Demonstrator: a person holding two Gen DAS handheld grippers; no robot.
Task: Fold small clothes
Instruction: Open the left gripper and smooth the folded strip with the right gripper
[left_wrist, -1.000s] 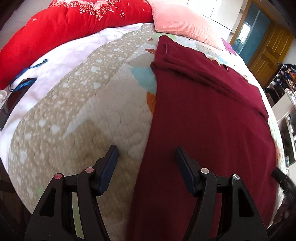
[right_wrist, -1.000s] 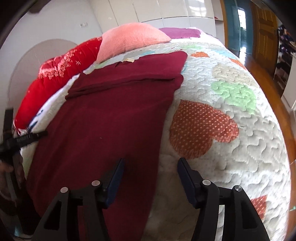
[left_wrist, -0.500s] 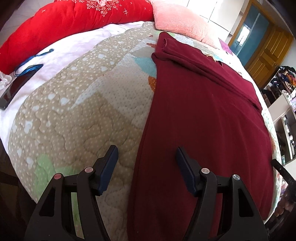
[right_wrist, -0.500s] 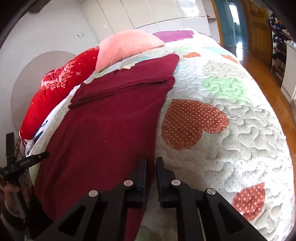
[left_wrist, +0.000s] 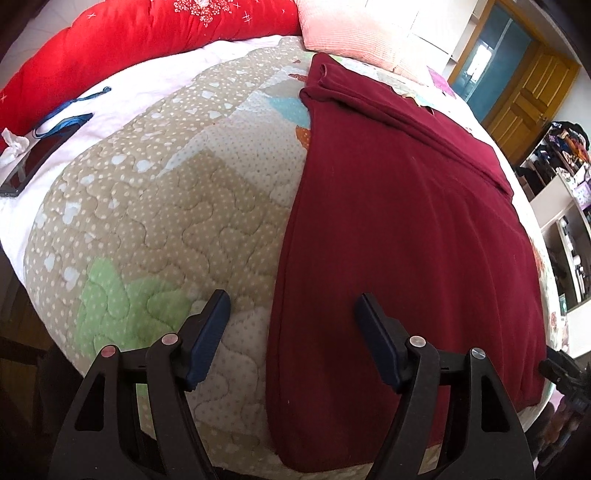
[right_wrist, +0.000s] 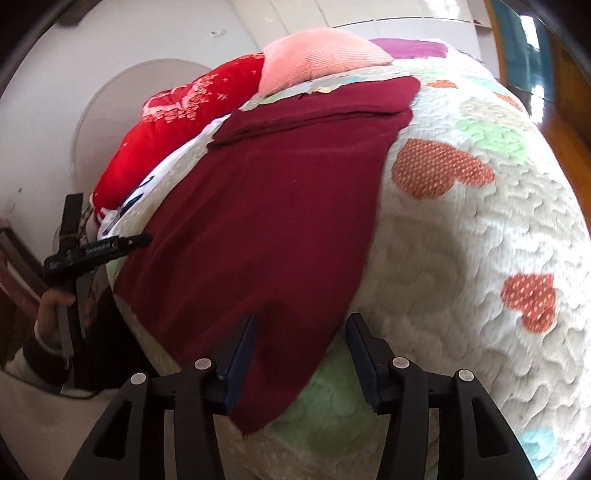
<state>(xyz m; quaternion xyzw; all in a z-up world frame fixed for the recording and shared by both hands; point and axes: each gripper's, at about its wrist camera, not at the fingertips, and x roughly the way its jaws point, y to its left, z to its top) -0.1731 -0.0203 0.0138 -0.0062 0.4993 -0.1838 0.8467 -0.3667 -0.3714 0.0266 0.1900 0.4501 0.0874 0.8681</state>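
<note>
A dark red garment (left_wrist: 406, 221) lies spread flat on the quilted bed (left_wrist: 166, 221), its far end folded over into a band. My left gripper (left_wrist: 295, 325) hovers over the garment's near left edge. Its jaws are opening, and the cloth's edge runs between them untouched. In the right wrist view the same garment (right_wrist: 277, 221) narrows to a near corner that hangs off the quilt (right_wrist: 461, 258). My right gripper (right_wrist: 301, 343) straddles that corner with its jaws opening; the pads do not press the cloth. The left gripper (right_wrist: 96, 251), held by a hand, shows at the left.
A red bolster (left_wrist: 129, 40) and a pink pillow (left_wrist: 351, 29) line the head of the bed. A dark tablet (left_wrist: 37, 158) with a blue lanyard lies on the white sheet at the left. Shelves (left_wrist: 565, 229) and a wooden door (left_wrist: 528, 99) stand beyond the bed's right side.
My right gripper shut half a second ago beside the garment's right edge, then opened again and shifted over the near corner. The left gripper drew back toward the bed's near edge, jaws a little wider.
</note>
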